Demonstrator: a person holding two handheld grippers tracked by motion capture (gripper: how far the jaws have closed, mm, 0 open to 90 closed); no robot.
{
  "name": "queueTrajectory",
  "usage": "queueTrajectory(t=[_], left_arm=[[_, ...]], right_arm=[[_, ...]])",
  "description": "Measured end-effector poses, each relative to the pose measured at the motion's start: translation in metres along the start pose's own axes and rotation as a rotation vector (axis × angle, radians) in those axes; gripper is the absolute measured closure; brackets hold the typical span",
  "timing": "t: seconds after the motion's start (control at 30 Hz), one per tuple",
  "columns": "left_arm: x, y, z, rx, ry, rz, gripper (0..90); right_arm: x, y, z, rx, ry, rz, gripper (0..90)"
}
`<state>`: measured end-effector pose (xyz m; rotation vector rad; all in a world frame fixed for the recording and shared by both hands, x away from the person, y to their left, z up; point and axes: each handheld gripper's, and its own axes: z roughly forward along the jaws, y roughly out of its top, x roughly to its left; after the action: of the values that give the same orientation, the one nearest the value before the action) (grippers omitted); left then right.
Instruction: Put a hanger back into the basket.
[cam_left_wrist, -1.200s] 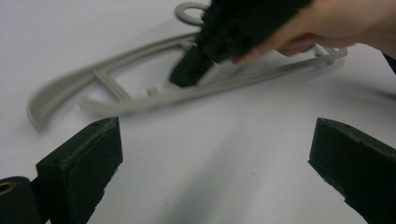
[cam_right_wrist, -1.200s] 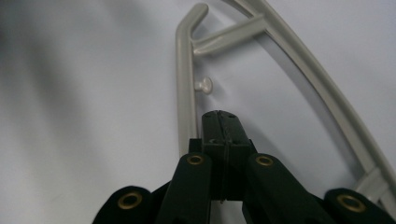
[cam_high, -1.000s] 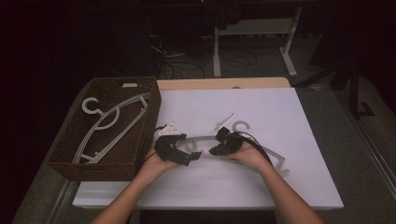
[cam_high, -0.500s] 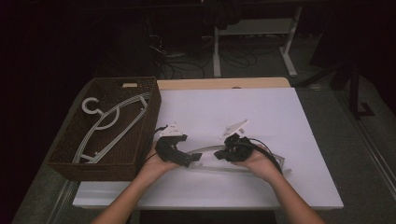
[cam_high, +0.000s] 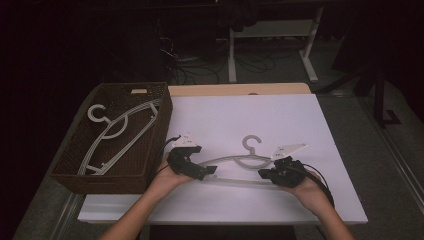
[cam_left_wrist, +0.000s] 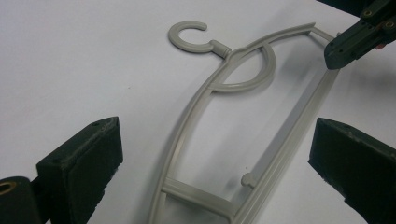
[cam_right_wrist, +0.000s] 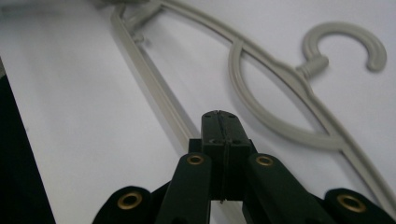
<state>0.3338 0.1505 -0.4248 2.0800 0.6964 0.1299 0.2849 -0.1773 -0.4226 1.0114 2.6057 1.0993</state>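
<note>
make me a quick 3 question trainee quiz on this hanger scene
1. True or false: the left gripper has its jaws open around one end of the grey hanger on the table.
2. The right gripper jaws are: A) wide open B) pressed together C) hidden.
3. Where do the other hangers lie?

Key
1. True; the jaws stand wide apart on either side of that end.
2. B
3. In the brown wicker basket at the left of the white table.

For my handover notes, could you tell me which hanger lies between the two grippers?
The grey hanger flat on the white table; the others lie in the wicker basket.
</note>
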Motion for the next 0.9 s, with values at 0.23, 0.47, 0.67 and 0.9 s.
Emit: queueTrajectory(t=[0.23,0.47,0.67,0.9], left_arm=[[0.0,-0.001,0.001,0.006,-0.003,-0.001,2.7],[0.001,-0.001,-0.001,0.005,-0.003,0.0,2.9],[0.001,0.0,0.0,0.006,-0.007,0.008,4.1],[0.005,0.012,0.015,0.04,-0.04,0.036,7.9]], right_arm=[[-0.002,-0.013,0.004,0.044,-0.005,0.008,88.9],[-0.001,-0.015,0.008,0.072,-0.002,0.0,88.9],[-0.001,-0.018,0.015,0.116,-0.007,-0.011,89.0],[-0.003,-0.019,0.015,0.113,0.004,0.003,89.1]])
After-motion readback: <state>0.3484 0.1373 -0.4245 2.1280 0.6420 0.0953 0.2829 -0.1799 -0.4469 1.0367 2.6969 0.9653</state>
